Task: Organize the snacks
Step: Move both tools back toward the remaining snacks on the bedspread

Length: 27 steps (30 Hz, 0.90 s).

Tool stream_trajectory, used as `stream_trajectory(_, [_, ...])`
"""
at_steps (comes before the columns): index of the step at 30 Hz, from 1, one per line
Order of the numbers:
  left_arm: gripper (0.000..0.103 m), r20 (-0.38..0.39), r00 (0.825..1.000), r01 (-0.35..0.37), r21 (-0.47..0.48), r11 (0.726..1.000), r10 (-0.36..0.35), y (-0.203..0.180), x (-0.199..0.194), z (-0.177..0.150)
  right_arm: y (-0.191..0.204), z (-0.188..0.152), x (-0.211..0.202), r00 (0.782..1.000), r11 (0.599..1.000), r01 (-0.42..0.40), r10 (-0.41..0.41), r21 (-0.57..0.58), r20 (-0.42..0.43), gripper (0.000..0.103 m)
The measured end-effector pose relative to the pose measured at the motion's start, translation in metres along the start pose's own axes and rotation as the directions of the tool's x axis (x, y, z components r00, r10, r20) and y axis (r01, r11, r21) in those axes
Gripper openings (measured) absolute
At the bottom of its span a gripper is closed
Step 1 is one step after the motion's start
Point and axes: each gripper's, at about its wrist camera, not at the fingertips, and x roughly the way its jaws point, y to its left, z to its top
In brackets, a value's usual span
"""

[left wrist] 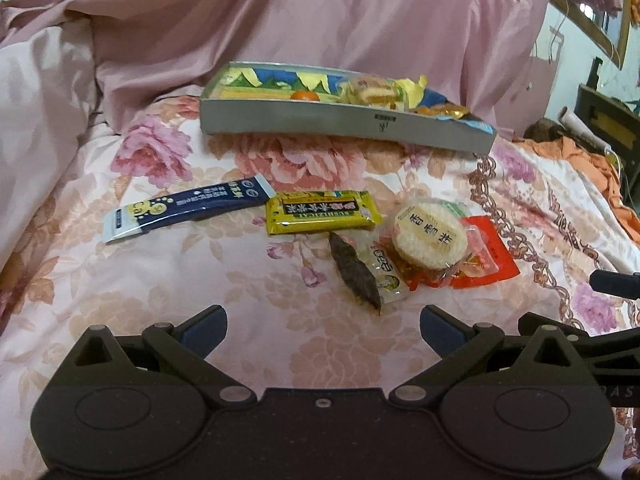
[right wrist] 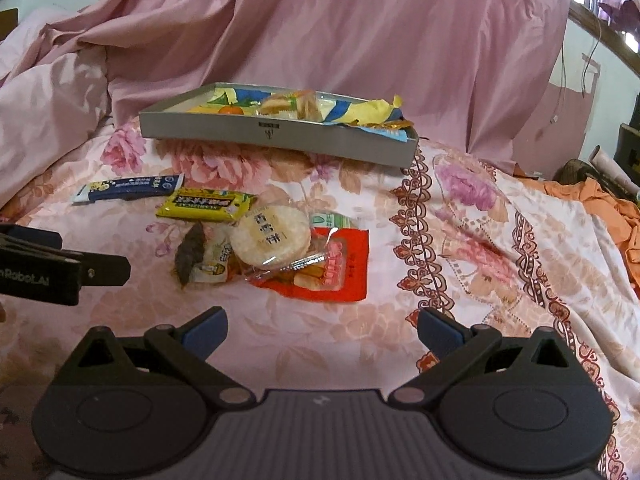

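Left wrist view: I see my left tool [left wrist: 323, 330] spread wide, my right tool [right wrist: 322, 330] too, both empty. Loose snacks [left wrist: 320, 232] lie on the bedspread [left wrist: 200, 280], just before the grey tray [left wrist: 344, 122].

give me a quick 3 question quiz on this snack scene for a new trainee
1. True or false: the round rice cracker lies partly on top of the red packet.
2. Which snack lies farthest to the left on the floral bedspread? A) the yellow packet B) the dark blue stick packet C) the dark brown wrapped snack
3. Fill in: both the left gripper and the right gripper are ____ and hold nothing.

Key: 1 true. 2 B. 3 open. The grey tray behind the pile already holds a few snacks.
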Motion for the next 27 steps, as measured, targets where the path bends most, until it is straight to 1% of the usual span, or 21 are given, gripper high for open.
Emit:
stream_trajectory(7, [0.102,-0.047,0.999,-0.008,0.031,0.999,0.009,-0.005,0.022,0.008,-0.003,-0.002,0.011,0.999,1.0,0.018,-0.017,0.003,-0.031,0.103])
stream_trajectory(15, [0.102,-0.091,0.996,-0.003,0.039,0.999,0.006,-0.017,0.052,0.018,-0.004,-0.002,0.022,0.999,1.0,0.023,-0.023,-0.007,-0.044,0.103])
stream_trajectory(19, [0.102,-0.117,0.993,-0.003,0.074,0.997,0.012,-0.027,0.072,0.024,-0.006,-0.001,0.027,0.998,0.999,0.036,-0.036,-0.008,-0.043,0.103])
stream_trajectory(21, [0.102,-0.148,0.989,-0.006,0.081,0.997,0.018,-0.03,0.085,0.027,-0.007,-0.001,0.029,0.998,0.999,0.046,-0.047,-0.01,-0.045,0.103])
stream_trajectory(23, [0.102,-0.18,0.983,-0.007,0.11,0.994,0.027,-0.033,0.097,0.031,-0.008,-0.001,0.031,0.998,0.999,0.051,-0.051,-0.009,-0.048,0.103])
stream_trajectory(25, [0.102,-0.186,0.982,-0.002,0.146,0.989,0.029,-0.035,0.101,0.033,-0.01,-0.001,0.033,0.997,0.999,0.051,-0.052,-0.003,-0.055,0.103])
stream_trajectory(27, [0.102,-0.179,0.984,0.014,0.156,0.988,0.015,-0.033,0.102,0.035,-0.01,-0.002,0.035,0.997,0.999,0.052,-0.052,0.002,-0.06,0.103])
